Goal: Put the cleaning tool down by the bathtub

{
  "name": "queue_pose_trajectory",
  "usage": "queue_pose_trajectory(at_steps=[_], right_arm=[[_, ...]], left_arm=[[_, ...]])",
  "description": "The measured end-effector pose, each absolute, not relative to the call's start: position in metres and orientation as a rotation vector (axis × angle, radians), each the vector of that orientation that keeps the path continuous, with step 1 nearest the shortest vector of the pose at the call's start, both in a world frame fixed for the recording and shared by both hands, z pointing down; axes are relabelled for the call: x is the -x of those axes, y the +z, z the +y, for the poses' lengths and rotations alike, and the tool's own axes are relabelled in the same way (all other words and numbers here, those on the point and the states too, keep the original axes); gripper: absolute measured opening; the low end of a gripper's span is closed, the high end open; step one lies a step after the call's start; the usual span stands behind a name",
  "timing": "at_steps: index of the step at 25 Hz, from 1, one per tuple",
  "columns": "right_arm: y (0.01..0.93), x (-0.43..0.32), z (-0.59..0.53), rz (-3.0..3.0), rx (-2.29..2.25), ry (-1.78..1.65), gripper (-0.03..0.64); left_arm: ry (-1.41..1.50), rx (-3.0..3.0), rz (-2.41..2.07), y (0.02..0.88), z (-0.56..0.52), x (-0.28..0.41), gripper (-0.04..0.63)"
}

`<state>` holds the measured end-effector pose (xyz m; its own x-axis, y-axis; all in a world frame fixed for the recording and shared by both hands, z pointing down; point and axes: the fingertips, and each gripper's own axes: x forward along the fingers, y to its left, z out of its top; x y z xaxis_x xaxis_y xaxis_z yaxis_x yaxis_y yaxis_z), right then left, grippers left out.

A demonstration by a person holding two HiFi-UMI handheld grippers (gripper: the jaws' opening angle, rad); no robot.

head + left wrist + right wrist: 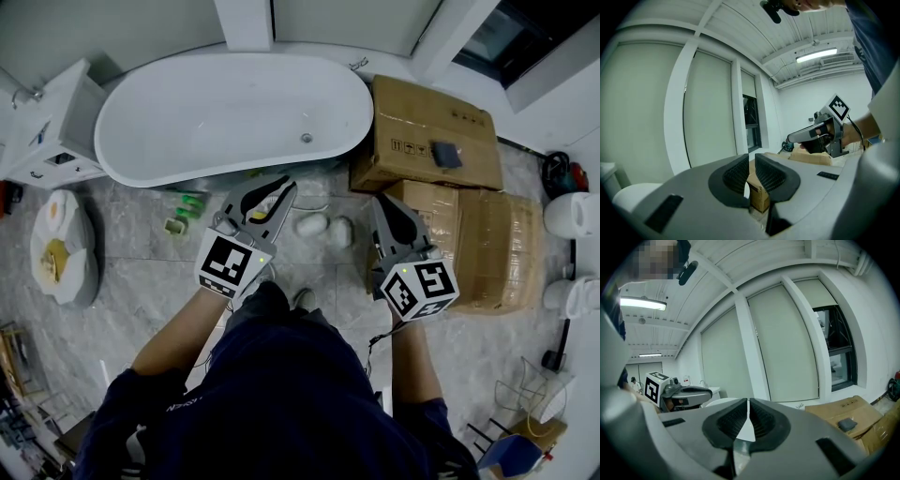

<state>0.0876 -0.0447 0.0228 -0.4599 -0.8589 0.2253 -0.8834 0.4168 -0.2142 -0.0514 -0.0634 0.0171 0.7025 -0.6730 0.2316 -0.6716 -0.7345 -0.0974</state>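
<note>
**Both grippers empty near the bathtub**

The left hand-held gripper (267, 195) hovers just short of the white bathtub (225, 103). Its jaws are released to a narrow gap with nothing between them. The right hand-held gripper (386, 206) is clenched on nothing. A small green cleaning tool (190, 203) lies on the floor (131, 272), just beside the bathtub's near wall.

The white oval bathtub (225, 112) stands empty, its drain near the right end. A small green cleaning tool (190, 202) lies on the grey floor (141, 253) just beside the tub's front edge, its shape too small to tell.
</note>
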Motion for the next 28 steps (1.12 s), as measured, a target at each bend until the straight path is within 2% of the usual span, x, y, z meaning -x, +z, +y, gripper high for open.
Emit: queue_pose_trajectory(at_steps=[28], right_arm=[[0.005,-0.083,-0.024,-2.674,-1.493,0.393,0.003]], left_arm=[[-0.371,2.884,1.126,0.003,-0.043,0.041,0.032]])
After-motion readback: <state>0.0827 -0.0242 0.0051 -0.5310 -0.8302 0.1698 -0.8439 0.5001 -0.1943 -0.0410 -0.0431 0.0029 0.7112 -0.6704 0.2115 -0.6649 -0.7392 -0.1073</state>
